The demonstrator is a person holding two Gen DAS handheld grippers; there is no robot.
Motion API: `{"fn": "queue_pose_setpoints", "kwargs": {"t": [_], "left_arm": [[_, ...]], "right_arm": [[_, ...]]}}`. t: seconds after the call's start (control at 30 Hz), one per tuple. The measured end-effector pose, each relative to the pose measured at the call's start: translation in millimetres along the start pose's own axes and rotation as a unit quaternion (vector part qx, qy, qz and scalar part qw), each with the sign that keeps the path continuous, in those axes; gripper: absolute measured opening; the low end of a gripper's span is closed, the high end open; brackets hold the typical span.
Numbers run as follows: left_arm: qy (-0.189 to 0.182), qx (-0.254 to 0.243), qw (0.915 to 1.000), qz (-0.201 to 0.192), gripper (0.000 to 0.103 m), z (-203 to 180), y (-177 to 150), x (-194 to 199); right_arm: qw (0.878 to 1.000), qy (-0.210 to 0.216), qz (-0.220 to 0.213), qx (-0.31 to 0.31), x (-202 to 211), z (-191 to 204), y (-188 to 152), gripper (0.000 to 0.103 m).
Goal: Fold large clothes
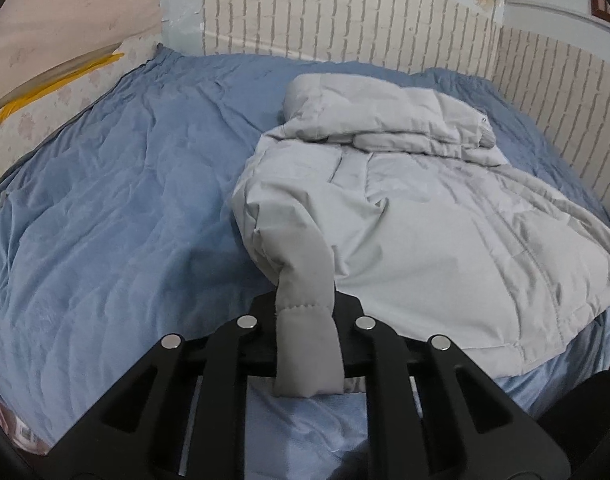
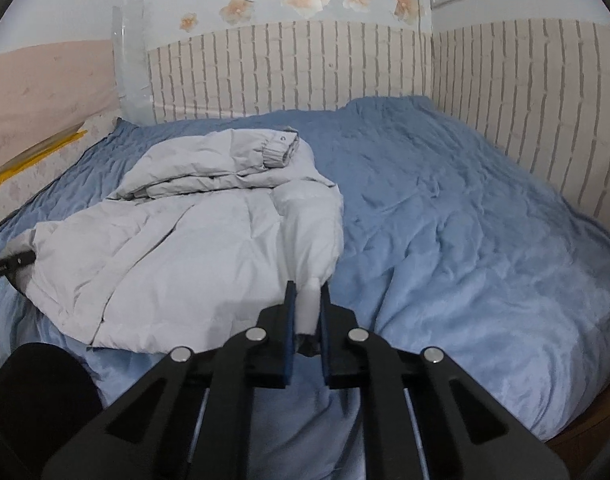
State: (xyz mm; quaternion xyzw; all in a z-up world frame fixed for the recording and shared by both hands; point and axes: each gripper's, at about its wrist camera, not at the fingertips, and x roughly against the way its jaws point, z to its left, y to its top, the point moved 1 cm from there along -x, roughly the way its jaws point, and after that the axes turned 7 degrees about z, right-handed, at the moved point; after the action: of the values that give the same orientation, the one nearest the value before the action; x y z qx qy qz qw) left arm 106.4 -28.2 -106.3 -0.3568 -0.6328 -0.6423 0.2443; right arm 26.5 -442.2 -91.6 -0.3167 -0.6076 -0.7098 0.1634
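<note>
The grey jacket [image 1: 445, 232] is lying on the bed [image 1: 105, 220], sleeves already folded across its top; the left gripper [image 1: 305, 344] and right gripper [image 2: 307, 320] jaws are each clamping a hem corner, so the body fold is remaining

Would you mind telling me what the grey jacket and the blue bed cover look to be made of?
Grey jacket: seemingly a padded synthetic shell, matte with a faint sheen; stitched quilt lines and puffy sleeves suggest filling. Its far cuff looks gathered and elasticated. Blue bed cover: probably soft woven fabric, matte, finely wrinkled all over; the exact fibre cannot be told.
</note>
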Motion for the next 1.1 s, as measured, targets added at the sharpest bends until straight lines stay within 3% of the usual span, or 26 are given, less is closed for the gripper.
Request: {"fn": "queue_pose_setpoints", "kwargs": {"t": [0.17, 0.57, 0.83, 1.1], "left_arm": [[0.021, -0.055, 0.9980, -0.021, 0.012, -3, 9, 21], [-0.036, -0.013, 0.9977, -0.056, 0.011, 31, 35, 71], [-0.037, -0.024, 0.9964, -0.073, 0.011, 34, 51, 83], [-0.025, -0.033, 0.9962, -0.076, 0.011, 42, 75, 77]], "right_arm": [[1.000, 0.000, -0.008, -0.015, 15, -3, 2, 0.009], [0.998, -0.011, -0.052, -0.017, 64, 2, 30, 0.009], [0.998, -0.009, -0.053, -0.019, 70, 2, 37, 0.009], [0.998, -0.006, -0.056, -0.016, 60, 7, 72, 0.009]]}}
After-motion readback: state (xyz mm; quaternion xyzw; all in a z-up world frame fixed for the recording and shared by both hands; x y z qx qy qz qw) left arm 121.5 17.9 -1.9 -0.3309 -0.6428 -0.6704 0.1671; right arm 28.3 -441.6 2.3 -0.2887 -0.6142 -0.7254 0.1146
